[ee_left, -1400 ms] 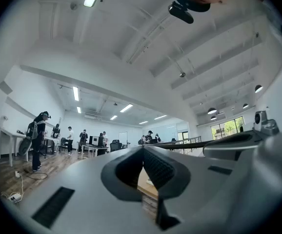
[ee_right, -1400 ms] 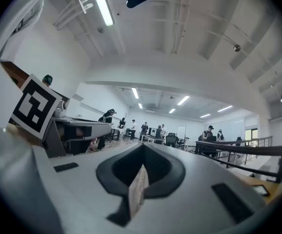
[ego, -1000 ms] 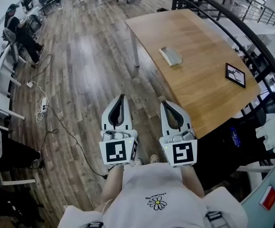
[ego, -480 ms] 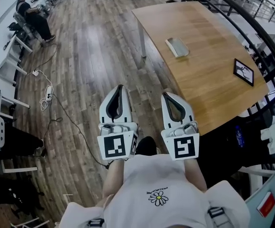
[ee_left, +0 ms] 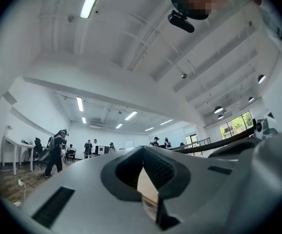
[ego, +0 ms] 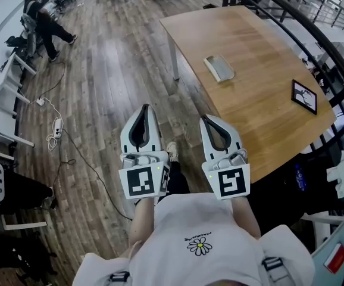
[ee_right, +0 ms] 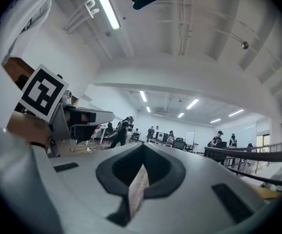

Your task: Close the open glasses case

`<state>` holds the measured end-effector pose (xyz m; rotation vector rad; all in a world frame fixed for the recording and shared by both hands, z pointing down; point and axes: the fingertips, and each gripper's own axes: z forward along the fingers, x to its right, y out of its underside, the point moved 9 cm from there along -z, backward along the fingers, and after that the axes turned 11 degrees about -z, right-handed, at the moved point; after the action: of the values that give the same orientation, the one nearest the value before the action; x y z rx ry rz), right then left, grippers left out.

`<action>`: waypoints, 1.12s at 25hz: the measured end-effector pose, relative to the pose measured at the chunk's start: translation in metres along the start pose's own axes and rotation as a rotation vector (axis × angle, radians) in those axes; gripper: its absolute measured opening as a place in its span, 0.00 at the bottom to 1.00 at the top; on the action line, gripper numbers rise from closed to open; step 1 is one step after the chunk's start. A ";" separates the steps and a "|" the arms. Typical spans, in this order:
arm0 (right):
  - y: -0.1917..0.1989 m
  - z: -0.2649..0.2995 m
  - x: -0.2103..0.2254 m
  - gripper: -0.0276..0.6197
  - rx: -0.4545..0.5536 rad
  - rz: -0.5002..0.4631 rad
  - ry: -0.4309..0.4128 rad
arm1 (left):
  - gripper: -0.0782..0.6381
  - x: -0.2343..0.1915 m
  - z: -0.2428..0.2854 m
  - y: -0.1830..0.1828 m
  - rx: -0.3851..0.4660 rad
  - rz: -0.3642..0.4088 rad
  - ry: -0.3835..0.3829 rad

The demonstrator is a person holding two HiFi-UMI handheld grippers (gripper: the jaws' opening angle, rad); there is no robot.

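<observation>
A grey glasses case (ego: pixel 218 68) lies on the wooden table (ego: pixel 261 100), toward its far left part; from here I cannot tell how its lid stands. Both grippers hang over the wooden floor, well short of the table and of the case. My left gripper (ego: pixel 145 107) is shut, its jaws meeting at the tip with nothing between them. To its right, my right gripper (ego: pixel 210 119) is also shut and empty, close to the table's near corner. The left gripper view (ee_left: pixel 142 149) and the right gripper view (ee_right: pixel 142 146) show the closed jaws pointing across the room.
A dark framed tablet (ego: pixel 303 96) lies on the table's right side. A black railing (ego: pixel 315 34) runs behind the table. A power strip and cable (ego: pixel 57 127) trail over the floor at left. People stand at desks at far left (ego: pixel 41 16).
Both grippers stay shut and side by side while the person steps forward. A shoe now shows on the floor between them. The table and case have shifted a little in the view.
</observation>
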<state>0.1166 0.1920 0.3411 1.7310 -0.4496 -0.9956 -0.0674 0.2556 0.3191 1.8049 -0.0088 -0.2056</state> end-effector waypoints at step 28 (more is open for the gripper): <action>0.062 0.320 0.100 0.05 -0.148 0.051 0.216 | 0.13 -0.143 0.349 0.040 -0.028 -0.088 0.257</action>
<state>-0.0690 -0.0930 0.3203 1.6630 -0.2723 -0.7759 -0.2542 -0.0739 0.2971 1.7938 0.2547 -0.0342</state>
